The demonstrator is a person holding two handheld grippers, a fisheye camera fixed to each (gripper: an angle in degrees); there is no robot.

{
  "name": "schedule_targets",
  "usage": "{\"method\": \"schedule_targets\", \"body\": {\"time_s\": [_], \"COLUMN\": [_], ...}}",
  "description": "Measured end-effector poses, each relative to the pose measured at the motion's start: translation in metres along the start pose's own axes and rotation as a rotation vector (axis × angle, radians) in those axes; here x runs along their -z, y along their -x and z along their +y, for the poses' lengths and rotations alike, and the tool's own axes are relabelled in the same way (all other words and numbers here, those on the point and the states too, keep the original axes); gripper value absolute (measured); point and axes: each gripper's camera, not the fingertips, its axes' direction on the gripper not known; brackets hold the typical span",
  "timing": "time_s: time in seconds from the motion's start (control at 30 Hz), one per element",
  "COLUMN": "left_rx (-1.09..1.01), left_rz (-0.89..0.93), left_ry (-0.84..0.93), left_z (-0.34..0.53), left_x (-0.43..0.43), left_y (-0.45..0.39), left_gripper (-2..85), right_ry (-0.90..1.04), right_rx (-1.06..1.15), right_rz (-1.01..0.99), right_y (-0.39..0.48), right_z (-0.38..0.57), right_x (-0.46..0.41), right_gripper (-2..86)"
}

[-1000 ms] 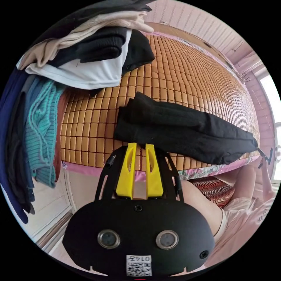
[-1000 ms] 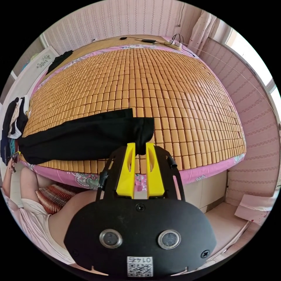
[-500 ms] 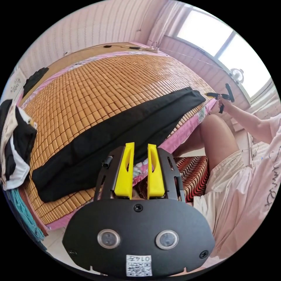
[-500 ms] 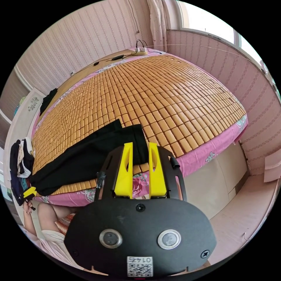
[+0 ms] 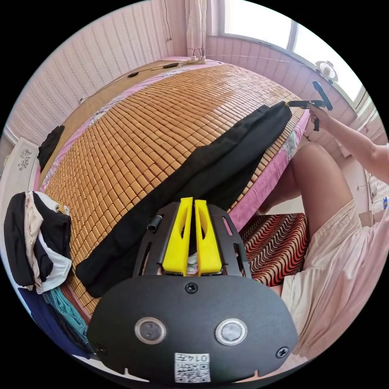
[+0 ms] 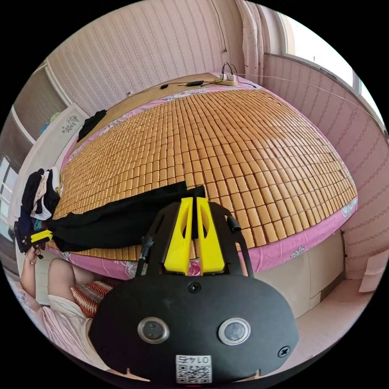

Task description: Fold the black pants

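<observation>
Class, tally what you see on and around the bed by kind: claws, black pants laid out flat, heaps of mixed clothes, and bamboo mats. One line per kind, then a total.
Claws: 2, the left claw and the right claw.
Black pants laid out flat: 1.
Heap of mixed clothes at the bed's corner: 1.
Bamboo mat: 1.
Total: 5.

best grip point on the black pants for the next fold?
The long black pants lie flat, stretched along the bamboo-mat bed edge. Probably pinch the two end corners, coming in low from the bed's open side: the thin, flat cloth offers edges there.
</observation>
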Motion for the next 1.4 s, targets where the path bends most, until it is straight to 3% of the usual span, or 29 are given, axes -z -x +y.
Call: {"method": "schedule_targets", "body": {"time_s": [0.3, 0.43, 0.57, 0.8, 0.93, 1.03, 1.23, 1.4], "left_rx": [0.016, 0.044, 0.102, 0.141, 0.137, 0.127, 0.157, 0.133], "left_rz": [-0.044, 0.011, 0.083, 0.13, 0.146, 0.167, 0.242, 0.241], "left_ry": [-0.045, 0.041, 0.148, 0.127, 0.064, 0.068, 0.055, 0.076], "left_z": [0.01, 0.028, 0.037, 0.03, 0.023, 0.019, 0.013, 0.005], "left_x": [0.019, -0.029, -0.077, -0.085, -0.076, -0.084, -0.091, -0.092], "left_y": [0.0, -0.015, -0.019, -0.013, -0.012, -0.014, -0.011, -0.011], "left_gripper": [-0.9, -0.9, -0.8, -0.7, -0.6, -0.5, 0.1, 2.4], "right_ry": [0.1, 0.221, 0.175, 0.261, 0.155, 0.234, 0.16, 0.218], "right_rx": [0.037, -0.046, -0.097, -0.039, -0.062, -0.066, -0.144, -0.16], "right_rz": [-0.165, -0.089, -0.1, -0.034, 0.027, 0.028, 0.048, 0.062], "right_y": [0.017, 0.011, 0.009, 0.024, 0.023, 0.021, 0.023, 0.029], "right_z": [-0.041, -0.032, -0.003, 0.011, 0.013, 0.015, 0.018, 0.021], "right_x": [-0.004, -0.045, -0.05, -0.073, -0.061, -0.079, -0.081, -0.1], "right_gripper": [1.4, 4.9, 6.5, 3.2, 0.9, 0.7, 1.1, 3.1]}}
